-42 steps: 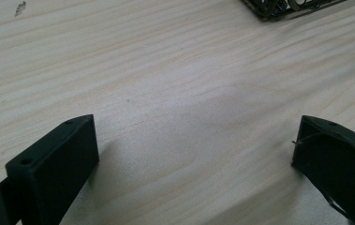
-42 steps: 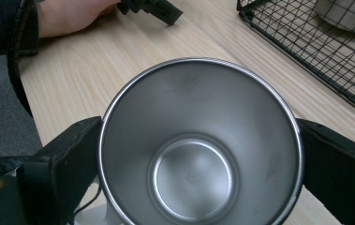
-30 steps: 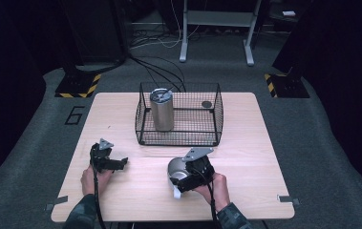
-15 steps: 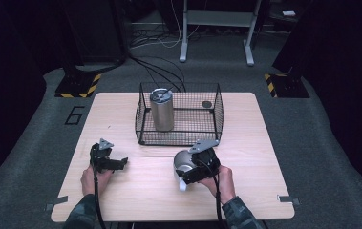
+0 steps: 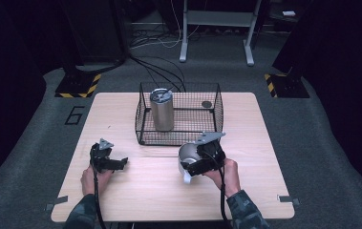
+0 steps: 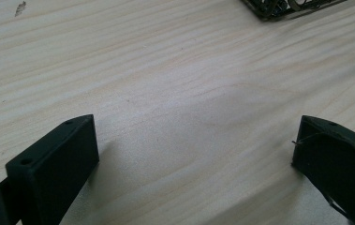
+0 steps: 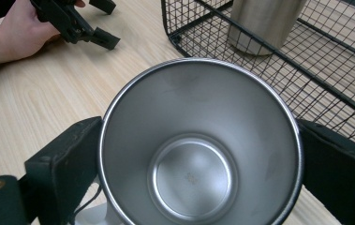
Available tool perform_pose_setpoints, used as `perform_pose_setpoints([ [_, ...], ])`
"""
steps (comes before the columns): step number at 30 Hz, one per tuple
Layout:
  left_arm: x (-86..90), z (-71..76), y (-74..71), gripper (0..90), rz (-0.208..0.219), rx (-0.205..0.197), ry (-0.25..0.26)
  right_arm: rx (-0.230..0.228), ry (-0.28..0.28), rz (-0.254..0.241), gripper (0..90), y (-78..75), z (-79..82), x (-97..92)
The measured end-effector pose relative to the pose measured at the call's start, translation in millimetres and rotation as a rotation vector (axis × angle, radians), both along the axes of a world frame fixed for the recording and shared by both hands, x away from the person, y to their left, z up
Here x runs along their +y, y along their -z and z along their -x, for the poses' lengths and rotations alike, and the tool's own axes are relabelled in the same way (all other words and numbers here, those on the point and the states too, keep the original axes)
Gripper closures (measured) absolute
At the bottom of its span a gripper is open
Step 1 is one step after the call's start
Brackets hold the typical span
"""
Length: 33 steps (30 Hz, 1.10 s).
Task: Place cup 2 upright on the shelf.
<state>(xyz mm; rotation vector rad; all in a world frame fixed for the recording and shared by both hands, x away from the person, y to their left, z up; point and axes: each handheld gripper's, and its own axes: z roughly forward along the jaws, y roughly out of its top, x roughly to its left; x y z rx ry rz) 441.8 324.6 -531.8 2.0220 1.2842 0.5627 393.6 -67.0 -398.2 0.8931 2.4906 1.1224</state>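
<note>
Setting: wooden table [image 5: 121, 114] standing on grey carpet, dark room around it.
Right gripper [image 5: 198, 161]: clamping a steel cup [image 7: 198, 150] by its sides, jaws pressing either wall; the cup's open mouth is facing the gripper's camera.
Cup position: hovering just in front of the wire basket [image 5: 143, 114].
Basket contents: steel tumbler [image 5: 162, 109] standing upright.
Left gripper [image 5: 114, 162]: resting on the table, jaws spread wide, gripping nothing.

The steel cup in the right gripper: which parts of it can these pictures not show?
- Cup base and outer wall: right gripper view looks into its mouth.
- Its sides: the jaws cover them.
- Cup in high view: the right gripper hides most of it.
</note>
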Motion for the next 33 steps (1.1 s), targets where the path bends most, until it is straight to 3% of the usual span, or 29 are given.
perform_pose_setpoints([
  [15,0.2,0.1,-0.1,0.2,-0.003,0.001,0.001,0.008,0.028,0.007,5.8,-16.8,-12.5,-8.6],
  [33,0.1,0.1,-0.1,0.1,-0.002,0.000,0.001,-0.015,0.032,0.014,5.8,-38.7,-34.0,-16.0],
])
